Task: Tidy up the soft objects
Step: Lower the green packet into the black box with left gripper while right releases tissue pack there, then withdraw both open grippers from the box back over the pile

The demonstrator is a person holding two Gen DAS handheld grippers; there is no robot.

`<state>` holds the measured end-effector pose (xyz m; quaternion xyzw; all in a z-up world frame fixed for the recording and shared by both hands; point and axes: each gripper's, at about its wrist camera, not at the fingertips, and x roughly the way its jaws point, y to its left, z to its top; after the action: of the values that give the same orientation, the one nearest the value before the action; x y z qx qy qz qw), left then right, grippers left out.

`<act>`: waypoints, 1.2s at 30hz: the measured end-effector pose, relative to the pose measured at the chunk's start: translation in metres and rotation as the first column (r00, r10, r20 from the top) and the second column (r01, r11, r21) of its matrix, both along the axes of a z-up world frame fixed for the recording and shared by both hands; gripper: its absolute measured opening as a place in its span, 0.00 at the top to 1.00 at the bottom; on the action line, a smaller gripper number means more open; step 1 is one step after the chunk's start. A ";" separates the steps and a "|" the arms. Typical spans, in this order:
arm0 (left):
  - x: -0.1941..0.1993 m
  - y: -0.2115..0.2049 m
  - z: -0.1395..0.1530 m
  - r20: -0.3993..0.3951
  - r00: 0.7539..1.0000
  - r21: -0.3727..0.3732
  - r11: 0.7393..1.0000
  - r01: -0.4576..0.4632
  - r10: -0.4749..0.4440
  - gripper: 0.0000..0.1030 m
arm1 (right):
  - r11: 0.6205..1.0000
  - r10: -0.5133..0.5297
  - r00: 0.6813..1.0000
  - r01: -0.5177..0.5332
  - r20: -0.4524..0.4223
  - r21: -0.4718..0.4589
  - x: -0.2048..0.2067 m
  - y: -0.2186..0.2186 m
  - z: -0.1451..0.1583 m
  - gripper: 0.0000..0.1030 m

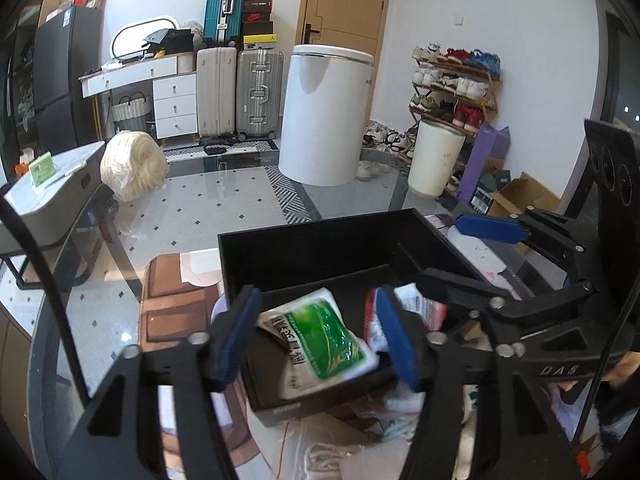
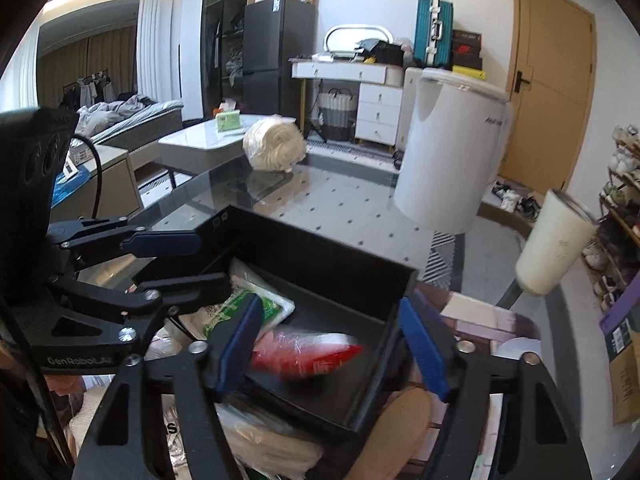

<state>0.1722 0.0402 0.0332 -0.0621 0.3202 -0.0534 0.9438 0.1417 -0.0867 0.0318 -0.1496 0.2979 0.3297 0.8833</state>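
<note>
A black open box (image 1: 320, 240) (image 2: 332, 268) sits on the glass table. A green and white soft packet (image 1: 324, 340) lies in it, also seen in the right wrist view (image 2: 256, 304). A red and white packet (image 2: 312, 354) appears blurred inside the box, and shows in the left wrist view (image 1: 374, 320). My left gripper (image 1: 316, 334) is open above the green packet. My right gripper (image 2: 332, 346) is open above the red packet, empty. Each gripper shows in the other's view: the right gripper (image 1: 452, 256), the left gripper (image 2: 184, 260).
A white cup (image 1: 434, 158) (image 2: 556, 240) and a large white cylinder (image 1: 324, 116) (image 2: 452, 148) stand beyond the box. A cream yarn bundle (image 1: 134, 164) (image 2: 274, 146) lies at the table's far left. Plastic bags (image 2: 256, 436) and a brown mat (image 1: 168, 300) lie by the box.
</note>
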 end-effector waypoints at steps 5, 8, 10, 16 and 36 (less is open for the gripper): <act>-0.019 0.007 0.007 0.037 0.998 -0.026 0.998 -0.052 0.053 0.08 | 0.998 -0.045 0.998 0.043 0.052 0.035 -0.011 -0.017 0.011 0.18; -0.035 0.010 0.013 0.095 0.990 -0.031 0.995 -0.098 0.100 0.02 | 0.995 -0.070 0.996 0.065 0.057 0.073 -0.019 -0.033 0.018 0.07; -0.042 0.012 0.014 0.095 0.988 -0.037 0.992 -0.118 0.121 0.00 | 0.990 -0.089 0.995 0.084 0.037 0.113 -0.023 -0.044 0.020 0.01; -0.065 0.012 0.013 0.099 0.987 -0.011 0.992 -0.124 0.125 0.00 | 0.979 -0.085 0.996 0.088 -0.025 0.182 -0.041 -0.061 0.024 0.01; -0.118 0.004 0.016 0.131 0.982 0.008 0.990 -0.140 0.137 0.00 | 0.975 -0.093 0.992 0.107 -0.080 0.196 -0.103 -0.077 0.019 0.01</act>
<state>0.0544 0.0438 0.0490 -0.0723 0.2535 0.0113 0.9646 0.0388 -0.1641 0.0506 -0.0331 0.3010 0.3181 0.8984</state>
